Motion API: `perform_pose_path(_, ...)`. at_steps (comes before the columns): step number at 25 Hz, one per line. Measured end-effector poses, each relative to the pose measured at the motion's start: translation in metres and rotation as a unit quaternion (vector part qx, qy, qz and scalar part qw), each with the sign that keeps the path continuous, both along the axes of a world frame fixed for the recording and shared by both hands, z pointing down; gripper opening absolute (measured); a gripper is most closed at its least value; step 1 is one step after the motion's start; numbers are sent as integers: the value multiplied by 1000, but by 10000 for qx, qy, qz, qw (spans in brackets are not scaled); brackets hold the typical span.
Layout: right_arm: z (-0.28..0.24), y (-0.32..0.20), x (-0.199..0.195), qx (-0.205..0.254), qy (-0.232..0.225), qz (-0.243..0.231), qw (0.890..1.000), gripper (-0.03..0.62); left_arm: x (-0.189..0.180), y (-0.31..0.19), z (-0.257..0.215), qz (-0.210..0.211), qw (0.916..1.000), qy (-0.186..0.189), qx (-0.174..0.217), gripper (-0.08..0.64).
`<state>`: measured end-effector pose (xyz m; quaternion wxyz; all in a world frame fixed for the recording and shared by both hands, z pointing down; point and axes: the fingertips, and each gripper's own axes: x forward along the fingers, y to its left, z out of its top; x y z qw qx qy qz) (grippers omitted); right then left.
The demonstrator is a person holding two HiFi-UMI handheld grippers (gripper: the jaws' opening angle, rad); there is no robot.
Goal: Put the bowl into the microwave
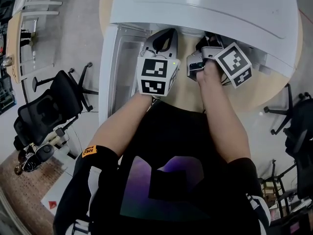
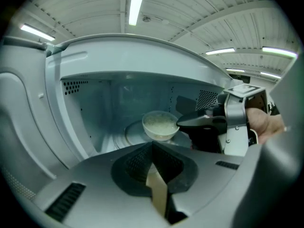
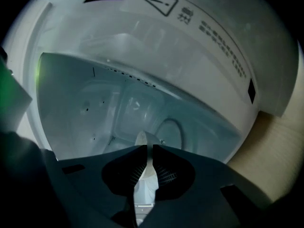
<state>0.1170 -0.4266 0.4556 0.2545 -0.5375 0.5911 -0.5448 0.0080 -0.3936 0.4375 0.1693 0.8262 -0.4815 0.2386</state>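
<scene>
Inside the open white microwave (image 1: pixel 205 9), a small pale round bowl with whitish contents (image 2: pixel 160 125) is over the glass turntable (image 2: pixel 132 136), its rim clenched in the right gripper's (image 3: pixel 145 148) jaws. The left gripper's (image 2: pixel 152 145) jaws are pressed together, empty, at the opening. A warning-triangle label (image 3: pixel 160 4) tops the microwave; its print is unreadable.

One bowl (image 2: pixel 160 125), one microwave (image 2: pixel 80 103), two tongs (image 2: pixel 152 148) (image 3: pixel 145 151)

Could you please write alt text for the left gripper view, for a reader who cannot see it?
A pale bowl is over the turntable inside the open microwave, its rim pinched by the right tool coming from the right. The left tool fills the foreground, jaws shut and empty.
</scene>
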Motion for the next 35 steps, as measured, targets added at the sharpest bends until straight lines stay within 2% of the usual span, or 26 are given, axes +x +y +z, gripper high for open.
perform_pose_path(14,15,-19,-1,5,56,86,9999,49,-4,-18,12,32,10000,15,-88,46)
perform_pose_path(18,30,-19,1,-145,61,76,9998,49,-3,-19,16,34,9999,34,-124,46)
perform_pose_path(29,13,-25,0,243,226,100,9994,50,-4,-16,9,2,10000,77,-47,46)
perform_pose_path(35,1,-11,6,413,450,198,9979,51,-2,-6,-2,-10,9999,152,48,46)
